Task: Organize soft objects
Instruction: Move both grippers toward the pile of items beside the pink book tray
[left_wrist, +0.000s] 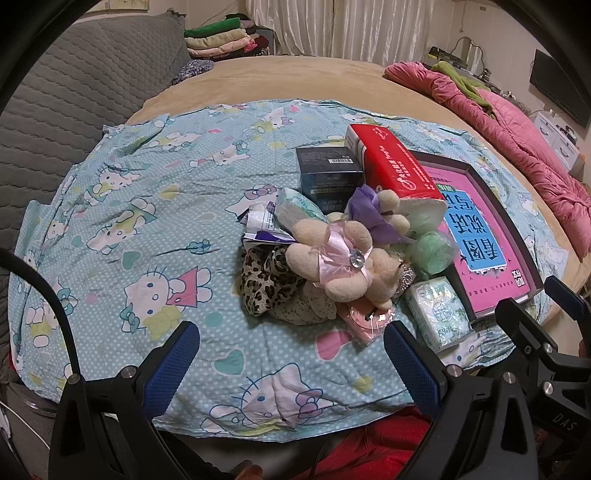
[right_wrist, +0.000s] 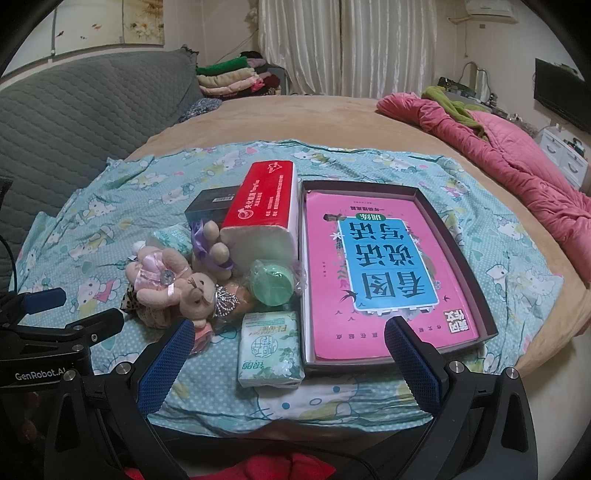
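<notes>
Both tools stand wide apart, holding nothing. Ahead of the left tool (left_wrist: 291, 354) lies a leopard-print fabric piece (left_wrist: 264, 284), then two beige plush bears with ribbons (left_wrist: 343, 254), heaped together, seemingly awaiting sorting. Ahead of the right tool (right_wrist: 290, 354) sits one small green tissue pack (right_wrist: 271, 350); beyond its right finger, one dark shallow tray (right_wrist: 491, 314) holds one pink book (right_wrist: 373, 273).

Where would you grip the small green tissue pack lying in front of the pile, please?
Grip the green tissue pack across its two long sides, coming from above. It lies flat on the sheet and apart from the plush bear, though its right edge sits close beside the tray, so that side is tight.
</notes>
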